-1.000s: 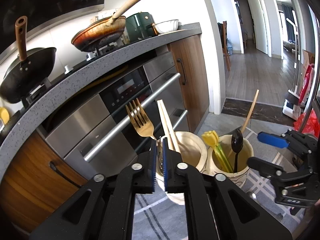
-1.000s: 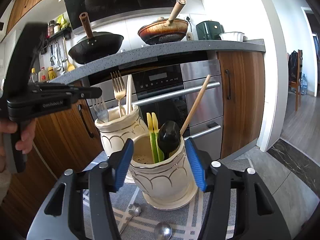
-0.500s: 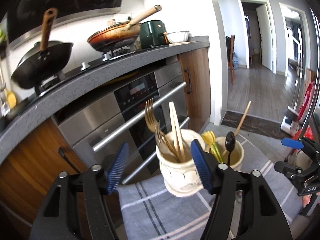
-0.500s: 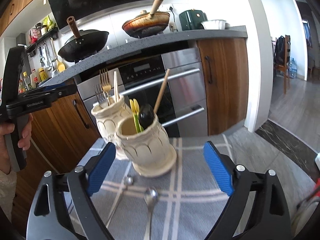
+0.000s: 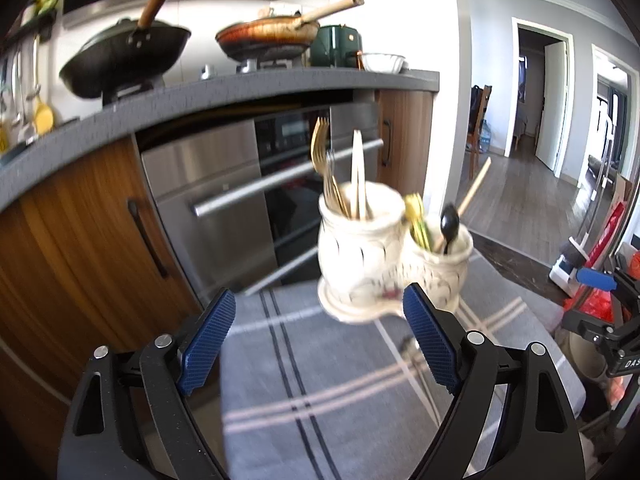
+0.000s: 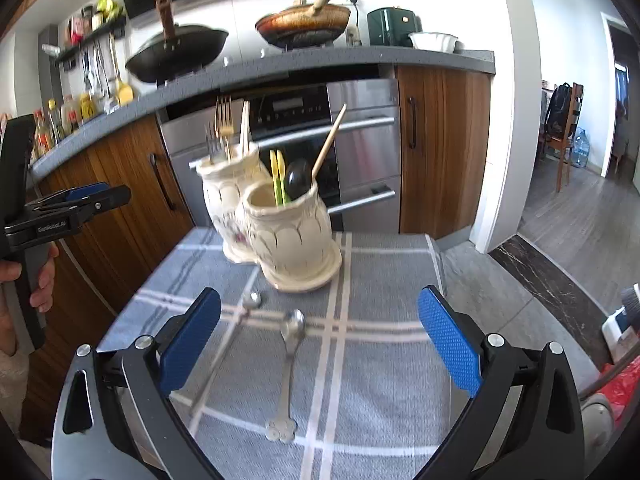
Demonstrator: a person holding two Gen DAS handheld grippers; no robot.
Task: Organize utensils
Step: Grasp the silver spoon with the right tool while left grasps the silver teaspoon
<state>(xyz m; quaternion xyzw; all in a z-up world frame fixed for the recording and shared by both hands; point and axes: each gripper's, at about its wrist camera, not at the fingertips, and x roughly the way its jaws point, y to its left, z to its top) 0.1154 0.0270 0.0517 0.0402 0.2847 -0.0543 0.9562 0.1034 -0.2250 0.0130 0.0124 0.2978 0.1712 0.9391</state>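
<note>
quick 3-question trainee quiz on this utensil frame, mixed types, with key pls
1. True or false: the right gripper is shut on a spoon.
2. Which jar holds the gold fork? A) the front jar B) the back jar C) neither
3. How many metal spoons lie loose on the checked cloth?

Key
1. False: both the right and the left gripper have just been opening, with nothing between the jaws.
2. B: it stands with a silver fork and pale chopsticks.
3. Two, in front of the jars.
</note>
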